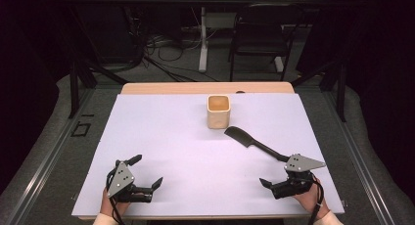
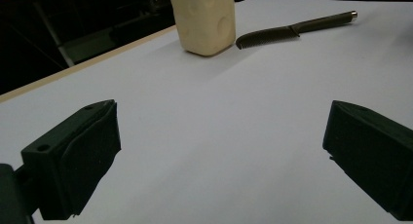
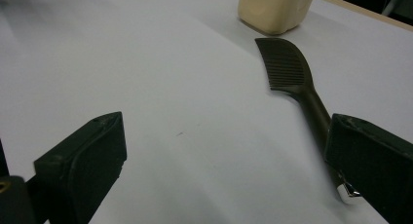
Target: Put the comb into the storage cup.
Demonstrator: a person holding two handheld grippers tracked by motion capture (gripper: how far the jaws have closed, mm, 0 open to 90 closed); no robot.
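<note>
Nearest the person, the right tool point(image 1: 277, 178) and the left tool point(image 1: 148, 172) both rest released at the front edge of the bench point(image 1: 161, 137), jaws spread and holding nothing. The one dark comb point(image 1: 252, 141) lies flat just beyond the right tool, handle end almost at its jaws, long axis running diagonally away and leftward, well apart from the left tool. Its toothed head ends just beside the single cream cup point(image 1: 218, 111), standing upright farthest back.

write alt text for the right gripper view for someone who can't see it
A black comb lies flat on a white table, its handle running down behind the right gripper's right-hand jaw. The two black jaws stand wide open with nothing between them, and a cream cup stands just past the comb's head.
</note>
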